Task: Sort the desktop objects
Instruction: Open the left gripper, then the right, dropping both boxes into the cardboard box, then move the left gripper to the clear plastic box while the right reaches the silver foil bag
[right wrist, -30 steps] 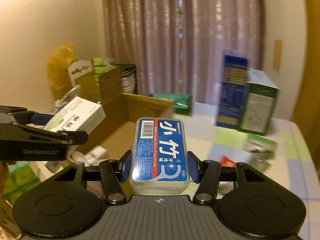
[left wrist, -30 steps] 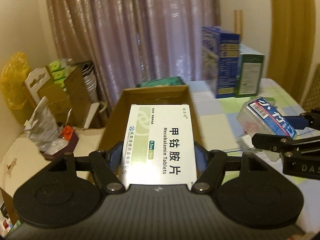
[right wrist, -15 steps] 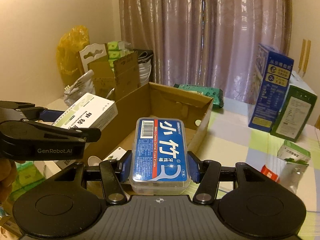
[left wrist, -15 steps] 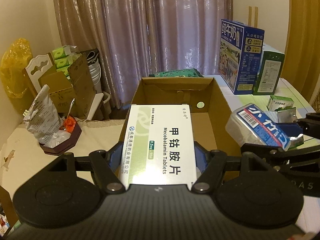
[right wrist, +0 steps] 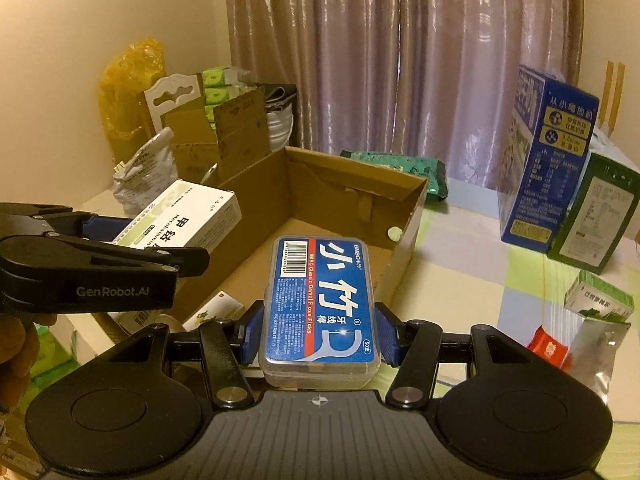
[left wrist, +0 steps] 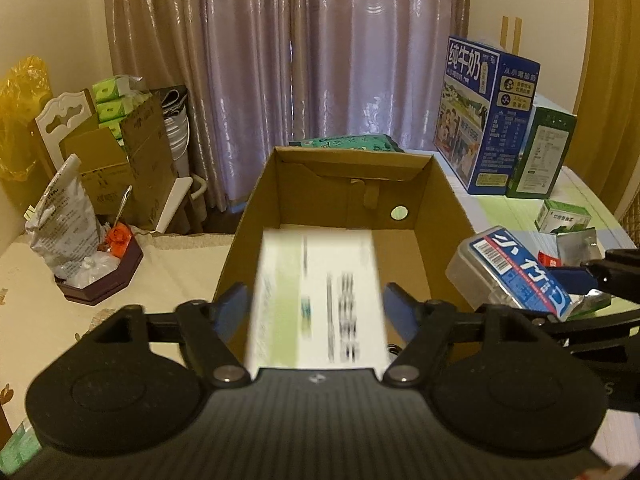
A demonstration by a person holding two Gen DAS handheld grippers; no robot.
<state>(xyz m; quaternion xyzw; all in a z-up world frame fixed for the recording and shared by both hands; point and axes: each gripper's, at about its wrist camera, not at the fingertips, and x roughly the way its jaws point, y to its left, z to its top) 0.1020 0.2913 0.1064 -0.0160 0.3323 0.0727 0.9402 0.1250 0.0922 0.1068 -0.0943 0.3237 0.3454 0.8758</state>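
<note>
Your left gripper [left wrist: 316, 308] is opening: its blue pads [left wrist: 230, 312] stand clear of the white and green tablet box [left wrist: 316, 296], which shows blurred between them, so nothing presses on it now. That box hangs over the open cardboard box [left wrist: 424, 208], whose brown floor and far wall with a round hole lie straight ahead. From your right wrist view the same tablet box [right wrist: 180, 220] juts out past the black finger of the left gripper [right wrist: 160, 240], above the near left wall of the cardboard box [right wrist: 404, 236]. Your right gripper [right wrist: 318, 328] is clamped on the floss pick case [right wrist: 322, 300], a clear plastic case with a blue label; both blue pads press its long sides, and it points toward the carton's near corner. In the left wrist view that floss pick case [left wrist: 516, 272] sits just to the right of the carton's right wall, tilted, above the checked tablecloth [left wrist: 512, 216]. Beyond the carton lies a green packet [left wrist: 344, 144] against the curtain [left wrist: 300, 48]. To the right stand a blue milk carton [left wrist: 484, 120] and a dark green box [left wrist: 544, 152], touching each other. On the cloth near your right gripper lie a small green box [right wrist: 600, 296], a silver pouch [right wrist: 596, 344] and a red sachet [right wrist: 548, 348], close together.
</note>
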